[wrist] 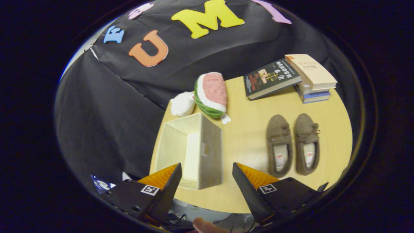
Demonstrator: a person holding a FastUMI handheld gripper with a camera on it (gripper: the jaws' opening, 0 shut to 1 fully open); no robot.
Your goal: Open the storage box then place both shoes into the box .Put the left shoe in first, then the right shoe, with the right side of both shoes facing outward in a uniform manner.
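A beige fabric storage box (207, 152) stands open-topped on the round wooden table (245, 136), just ahead of my fingers and slightly toward the left one. Its inside is pale and holds nothing that I can see. Two brown slip-on shoes lie side by side to the right of the box, toes pointing away from me: the left shoe (278, 145) and the right shoe (306, 144). My gripper (207, 170) hovers above the table's near edge, open, with nothing between its fingers. The box's near corner lies between the fingertips.
A watermelon-slice plush (211, 94) and a white soft thing (182, 103) sit just behind the box. A dark book (270, 78) leans on a stack of books (312, 79) at the table's far right. A fingertip (207, 226) shows below the gripper.
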